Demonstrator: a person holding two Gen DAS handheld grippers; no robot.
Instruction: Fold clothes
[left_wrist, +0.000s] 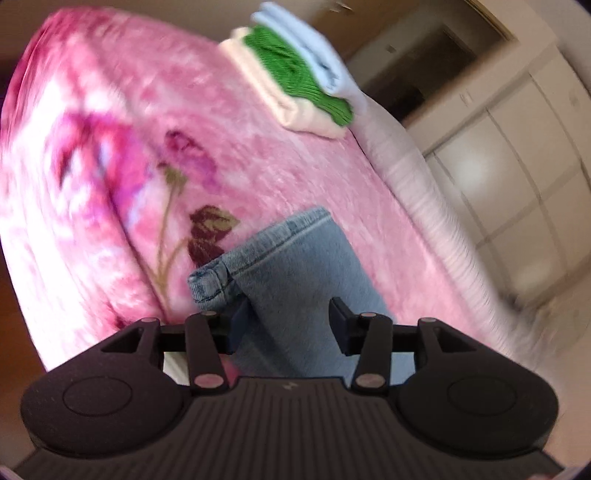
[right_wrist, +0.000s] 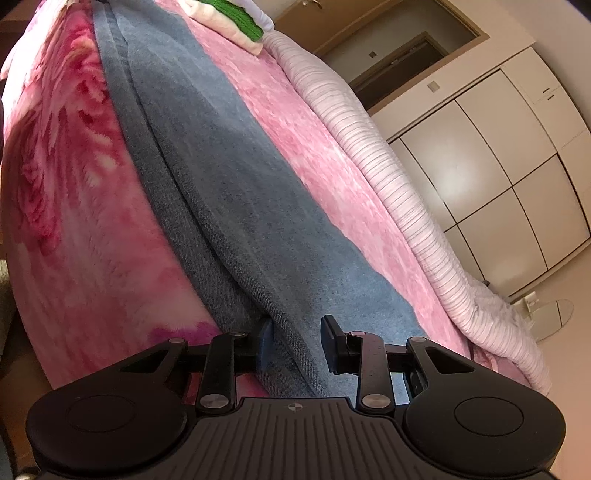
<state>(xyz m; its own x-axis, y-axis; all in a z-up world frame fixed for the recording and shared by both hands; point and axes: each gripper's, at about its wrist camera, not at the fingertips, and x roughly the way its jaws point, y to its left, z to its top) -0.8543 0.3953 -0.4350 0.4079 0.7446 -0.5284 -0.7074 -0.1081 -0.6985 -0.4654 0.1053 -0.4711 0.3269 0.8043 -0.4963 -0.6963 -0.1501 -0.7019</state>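
A pair of blue jeans (right_wrist: 229, 184) lies stretched along the pink flowered blanket (right_wrist: 74, 184) on the bed. In the right wrist view my right gripper (right_wrist: 295, 332) is shut on a thick fold of the denim at its near end. In the left wrist view the hemmed leg end of the jeans (left_wrist: 295, 266) lies on the blanket (left_wrist: 258, 147). My left gripper (left_wrist: 288, 314) stands open around it. The denim sits between the fingers, and the pads do not press on it.
A stack of folded clothes (left_wrist: 295, 77), cream, green and pale blue, sits at the far end of the bed, and shows again as a stack (right_wrist: 236, 22). A striped pale quilt (right_wrist: 406, 184) lines the bed's right edge. White wardrobe doors (right_wrist: 498, 166) stand beyond.
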